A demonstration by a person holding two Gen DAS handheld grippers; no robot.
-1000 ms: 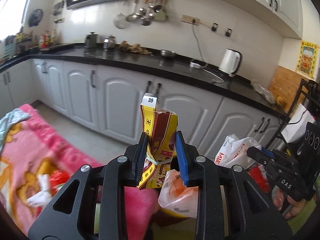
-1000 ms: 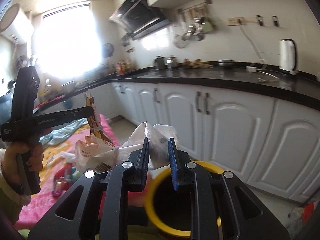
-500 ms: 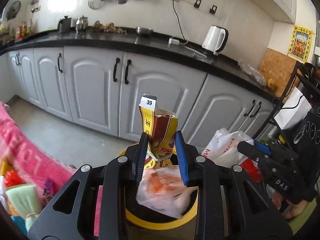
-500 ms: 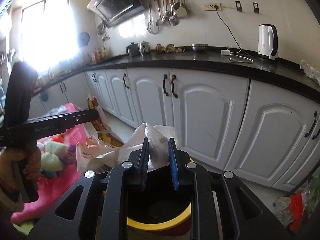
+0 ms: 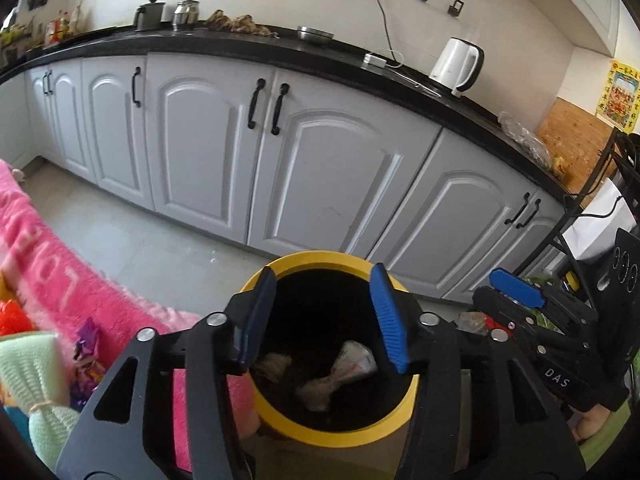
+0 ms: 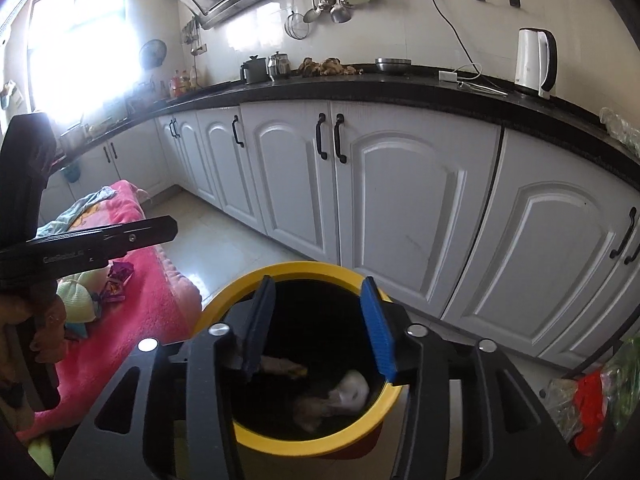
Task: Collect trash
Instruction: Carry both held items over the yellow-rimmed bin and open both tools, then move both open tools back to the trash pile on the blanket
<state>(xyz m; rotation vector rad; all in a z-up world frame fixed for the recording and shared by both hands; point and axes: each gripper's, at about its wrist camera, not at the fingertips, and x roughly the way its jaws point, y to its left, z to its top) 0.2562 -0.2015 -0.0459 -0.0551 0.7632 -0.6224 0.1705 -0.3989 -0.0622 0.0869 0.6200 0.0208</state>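
A yellow-rimmed black bin [image 5: 320, 261] [image 6: 304, 269] stands on the floor before the cabinets. My left gripper [image 5: 322, 282] hangs over its mouth with jaws opening and nothing between them. My right gripper [image 6: 318, 286] is over the same bin, jaws also opening and empty. Down inside lie the tied white plastic bag [image 5: 348, 366] [image 6: 350, 392] and the paper carton [image 5: 274, 362] [image 6: 282, 365]. From the left wrist view the right gripper [image 5: 516, 286] shows at the right; from the right wrist view the left gripper's body [image 6: 92, 240] shows at the left, held by a hand.
White cabinet doors [image 5: 328, 184] under a black counter [image 6: 400, 84] run behind the bin. A pink blanket [image 5: 48, 248] [image 6: 144, 288] with knitted items and wrappers lies left of it. Bags of red and green things [image 6: 588, 404] sit on the floor at right.
Both grippers came down over the bin and their jaws spread. The carton left the left gripper and the white bag left the right one; both now lie in the bin.
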